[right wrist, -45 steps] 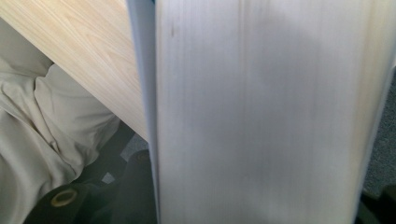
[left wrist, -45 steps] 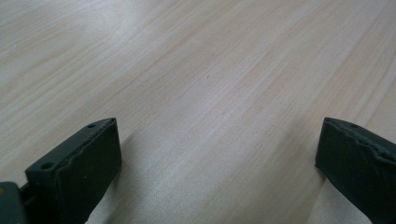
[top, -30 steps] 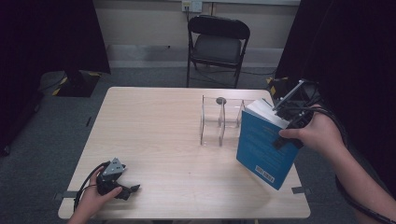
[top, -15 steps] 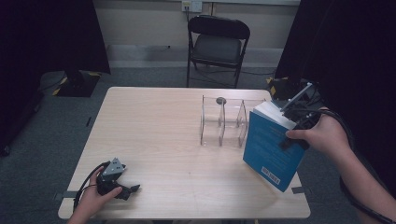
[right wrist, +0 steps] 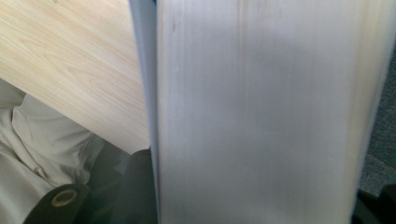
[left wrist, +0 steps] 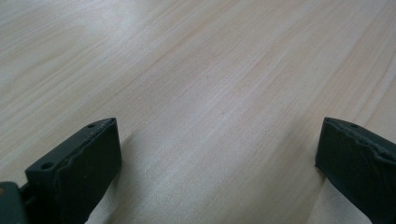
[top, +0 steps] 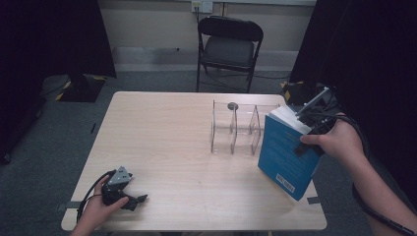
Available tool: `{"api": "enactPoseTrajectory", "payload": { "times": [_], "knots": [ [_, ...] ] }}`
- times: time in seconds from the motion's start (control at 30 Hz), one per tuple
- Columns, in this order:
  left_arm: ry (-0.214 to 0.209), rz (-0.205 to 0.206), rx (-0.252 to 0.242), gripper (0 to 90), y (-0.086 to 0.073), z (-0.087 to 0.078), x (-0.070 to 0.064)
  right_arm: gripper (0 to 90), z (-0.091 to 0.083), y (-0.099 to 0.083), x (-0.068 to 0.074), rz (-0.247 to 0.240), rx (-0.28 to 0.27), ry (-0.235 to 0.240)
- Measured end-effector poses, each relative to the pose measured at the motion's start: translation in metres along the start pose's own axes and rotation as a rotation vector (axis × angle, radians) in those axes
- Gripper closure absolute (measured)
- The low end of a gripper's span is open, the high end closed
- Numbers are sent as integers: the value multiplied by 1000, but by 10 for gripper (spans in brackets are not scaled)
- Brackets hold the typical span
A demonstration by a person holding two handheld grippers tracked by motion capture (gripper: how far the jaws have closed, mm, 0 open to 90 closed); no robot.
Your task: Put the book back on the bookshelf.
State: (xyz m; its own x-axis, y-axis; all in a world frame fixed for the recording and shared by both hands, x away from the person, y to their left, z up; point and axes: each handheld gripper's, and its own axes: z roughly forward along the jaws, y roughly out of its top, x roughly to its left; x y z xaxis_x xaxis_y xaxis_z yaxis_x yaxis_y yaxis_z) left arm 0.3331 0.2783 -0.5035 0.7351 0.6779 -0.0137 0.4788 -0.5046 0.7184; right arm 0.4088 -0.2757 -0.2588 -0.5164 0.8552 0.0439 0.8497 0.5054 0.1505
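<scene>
The right hand-held gripper [top: 309, 132] pinches a thick blue-covered book with white page edges [top: 287, 155], its jaws pressed against the two covers near the book's upper edge. The book hangs tilted below and to the left of that hand-held gripper, its lower corner close over the right edge of the pale wooden bench [top: 172, 132]; whether it touches the wood cannot be told. In the right gripper view the white page block [right wrist: 257, 116] rises straight ahead between the jaws, with the thin blue cover along its left side and bench wood beyond that. Just beside the book, further left of the right hand-held gripper, a clear acrylic divider rack with upright panels [top: 236, 129] stands on the bench. The left hand-held gripper [top: 133, 200] rests on the bench's near left corner, well apart from the book, its jaws spread wide with bare wood between them. Behind the bench stands a black folding chair [top: 230, 46].
</scene>
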Motion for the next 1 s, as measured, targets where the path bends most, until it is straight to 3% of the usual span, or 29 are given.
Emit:
{"api": "enactPoseTrajectory", "payload": {
  "times": [0.17, 0.53, 0.77, 1.0],
  "knots": [
    [1, -1, 0, 0, 0, 0, 0, 619, 0, 4, -3, 30, 5, 6],
    [0, 7, 6, 0, 0, 0, 1, 618, 0, 9, -7, 41, 5, -18],
    [-2, 1, 0, 0, 0, 0, 0, 619, 3, 14, -11, 69, -21, -22],
    [-2, 2, 1, 0, 0, 0, 0, 619, 7, 23, -13, 74, 1, -20]
  ]
}}
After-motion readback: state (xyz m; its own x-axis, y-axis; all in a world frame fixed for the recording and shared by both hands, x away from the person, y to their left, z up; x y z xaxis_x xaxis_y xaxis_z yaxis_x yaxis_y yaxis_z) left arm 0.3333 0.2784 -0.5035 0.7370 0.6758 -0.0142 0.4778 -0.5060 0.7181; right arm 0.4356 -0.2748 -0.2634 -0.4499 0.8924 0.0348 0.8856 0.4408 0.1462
